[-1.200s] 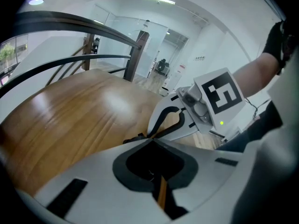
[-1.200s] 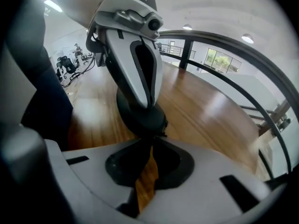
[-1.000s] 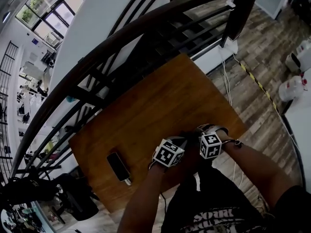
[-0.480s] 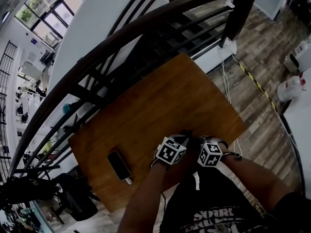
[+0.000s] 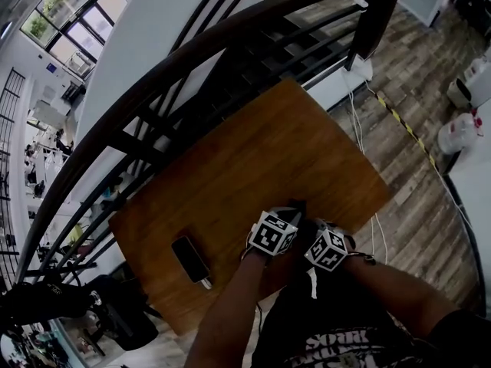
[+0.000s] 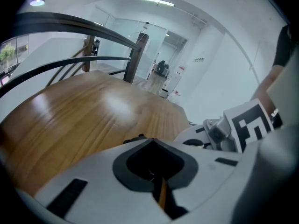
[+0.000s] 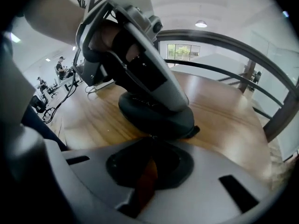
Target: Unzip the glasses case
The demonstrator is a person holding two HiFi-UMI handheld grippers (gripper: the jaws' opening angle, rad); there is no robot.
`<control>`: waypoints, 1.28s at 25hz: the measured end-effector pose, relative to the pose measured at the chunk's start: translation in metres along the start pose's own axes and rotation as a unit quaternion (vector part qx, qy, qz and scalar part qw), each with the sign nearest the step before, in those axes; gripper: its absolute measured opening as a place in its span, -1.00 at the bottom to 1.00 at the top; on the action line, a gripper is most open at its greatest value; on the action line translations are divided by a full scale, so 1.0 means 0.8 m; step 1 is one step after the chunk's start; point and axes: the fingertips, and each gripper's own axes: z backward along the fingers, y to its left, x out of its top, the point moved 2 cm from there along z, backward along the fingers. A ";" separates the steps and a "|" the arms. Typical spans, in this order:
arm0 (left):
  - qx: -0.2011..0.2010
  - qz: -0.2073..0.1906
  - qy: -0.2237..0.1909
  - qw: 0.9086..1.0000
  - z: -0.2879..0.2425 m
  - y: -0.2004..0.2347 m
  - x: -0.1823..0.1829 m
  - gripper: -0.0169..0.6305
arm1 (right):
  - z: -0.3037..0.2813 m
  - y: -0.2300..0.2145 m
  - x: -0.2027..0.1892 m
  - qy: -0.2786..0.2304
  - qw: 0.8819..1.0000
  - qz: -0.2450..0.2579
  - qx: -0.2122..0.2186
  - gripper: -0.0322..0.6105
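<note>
The dark oval glasses case lies on the wooden table near its front edge. In the head view only a dark sliver of the case shows beyond the marker cubes. My left gripper comes down on the case from above and is shut on its top. In its own view the left gripper has its pads together, with a black edge of the case just past them. My right gripper sits low at the case's near end, shut on the small zipper pull. The zip line itself is hidden.
A black phone lies on the table to the left of the grippers. A dark curved railing runs along the table's far side. The table's right edge drops to a wood floor with cables and white containers.
My right gripper has drawn back towards the person and slightly left, closer under the left gripper. The left gripper has stayed almost where it was on the case.
</note>
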 end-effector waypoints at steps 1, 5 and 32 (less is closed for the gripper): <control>0.000 0.000 0.000 1.000 0.000 0.000 0.000 -0.93 | -0.002 0.004 0.001 -0.001 1.000 -0.001 0.000 -0.89; -0.001 0.001 -0.001 1.000 -0.001 0.000 0.002 -0.93 | -0.006 0.019 0.007 -0.006 1.000 -0.012 0.003 -0.89; -0.015 -0.005 -0.002 1.000 -0.003 -0.004 -0.001 -0.93 | -0.059 0.133 0.086 -0.038 0.998 0.027 0.037 -0.90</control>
